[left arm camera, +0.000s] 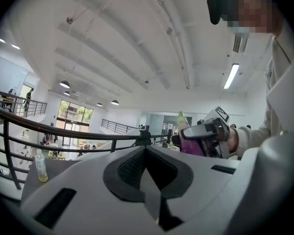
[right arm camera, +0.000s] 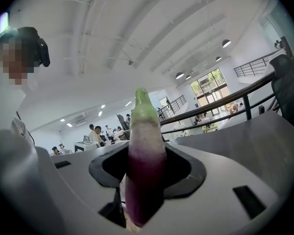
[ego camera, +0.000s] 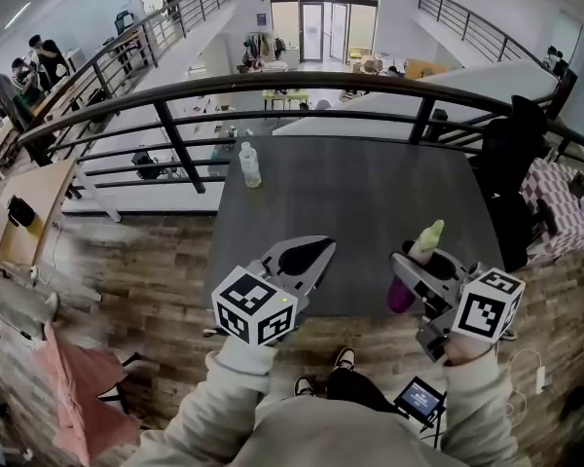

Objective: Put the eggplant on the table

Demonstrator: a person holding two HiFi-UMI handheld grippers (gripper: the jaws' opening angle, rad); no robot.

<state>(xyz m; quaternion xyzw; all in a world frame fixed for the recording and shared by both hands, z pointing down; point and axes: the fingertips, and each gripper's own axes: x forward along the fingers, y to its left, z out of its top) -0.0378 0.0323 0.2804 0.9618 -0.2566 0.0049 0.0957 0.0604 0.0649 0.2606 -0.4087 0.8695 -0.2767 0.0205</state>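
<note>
- The right gripper (ego camera: pixel 416 264) is clamped on the eggplant (right arm camera: pixel 146 160), one jaw pressing on each side of its purple body.
- The eggplant stands upright in that grip, with its green cap at the top and its purple end at the bottom.
- In the head view the eggplant is held up at the near edge of the dark table (ego camera: pixel 370 193), toward the near right corner. It is not lying on the top.
- The left gripper (ego camera: pixel 310 253) has its jaws brought together, dark pads meeting along a centre line, with nothing between them.
- The left gripper hangs over the near edge of the table, left of the middle and well apart from the eggplant.
- Both grippers point away from the person, toward the far edge.
- A clear bottle (ego camera: pixel 250 165) stands upright near the far left corner of the table, with a little yellowish liquid at its bottom.
- A dark curved railing (ego camera: pixel 273 86) runs just past the far edge of the table.
</note>
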